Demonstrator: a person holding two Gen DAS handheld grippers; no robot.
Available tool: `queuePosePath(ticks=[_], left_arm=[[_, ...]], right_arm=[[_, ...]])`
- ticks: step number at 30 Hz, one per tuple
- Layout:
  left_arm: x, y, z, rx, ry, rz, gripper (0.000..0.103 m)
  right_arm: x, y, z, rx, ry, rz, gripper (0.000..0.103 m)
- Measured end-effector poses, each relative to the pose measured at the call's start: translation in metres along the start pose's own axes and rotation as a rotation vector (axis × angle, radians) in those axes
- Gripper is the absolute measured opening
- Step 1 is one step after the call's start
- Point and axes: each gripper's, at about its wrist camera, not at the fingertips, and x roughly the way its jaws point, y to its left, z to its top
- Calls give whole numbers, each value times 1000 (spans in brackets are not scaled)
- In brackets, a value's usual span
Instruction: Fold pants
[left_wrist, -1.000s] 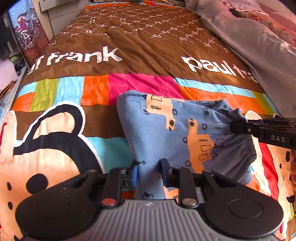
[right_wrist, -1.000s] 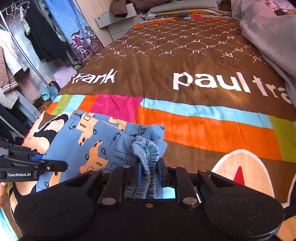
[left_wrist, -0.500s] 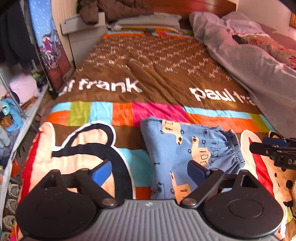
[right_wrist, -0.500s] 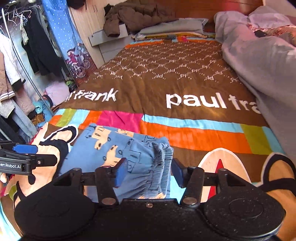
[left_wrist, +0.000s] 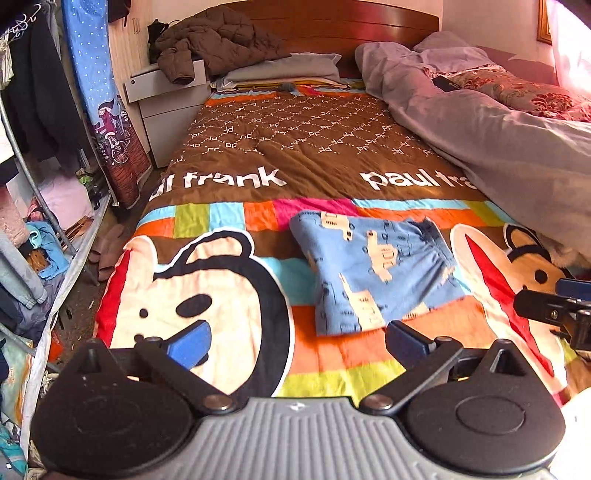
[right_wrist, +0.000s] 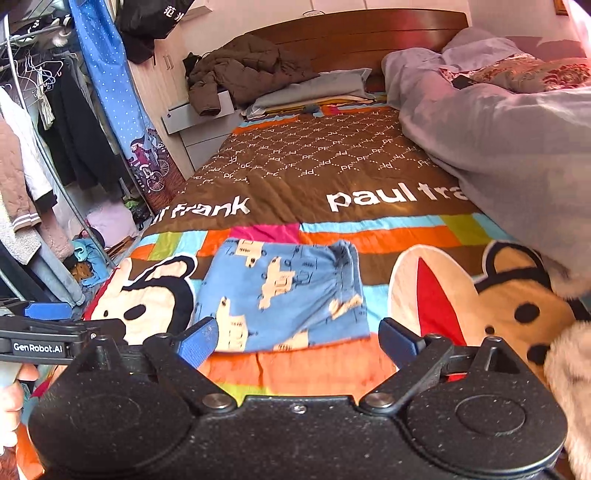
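Note:
The blue pants (left_wrist: 373, 273) with a beige car print lie folded into a small rectangle on the colourful cartoon bedspread (left_wrist: 258, 155); the elastic waistband faces right. In the right wrist view the folded pants (right_wrist: 284, 295) lie just beyond the fingers. My left gripper (left_wrist: 297, 341) hovers above the bed's near part, jaws opening wide with nothing between them. My right gripper (right_wrist: 299, 338) is likewise pulled back, its jaws opening and empty. Each gripper shows at the edge of the other's view: the right gripper (left_wrist: 554, 314) and the left gripper (right_wrist: 48, 332).
A rumpled grey duvet (left_wrist: 498, 140) covers the bed's right side. A brown jacket (left_wrist: 221, 44) lies over the white nightstand (left_wrist: 162, 107) and pillows by the headboard. A clothes rack (right_wrist: 44, 166) and floor clutter fill the left side. A hand (right_wrist: 11, 391) holds the left gripper.
Both grippers let go of the pants, opened wide, and drew back and up from the bed. The pants now lie flat and folded, farther from both cameras.

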Motion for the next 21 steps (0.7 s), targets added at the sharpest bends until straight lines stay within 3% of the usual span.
queuePosePath(ticks=[12, 21], left_arm=[[-21, 7, -58, -22, 49, 5, 103], [-15, 9, -69, -31, 69, -3, 103]], right_arm=[[-40, 9, -61, 25, 35, -28, 100], [-38, 7, -75, 37, 43, -37, 101]])
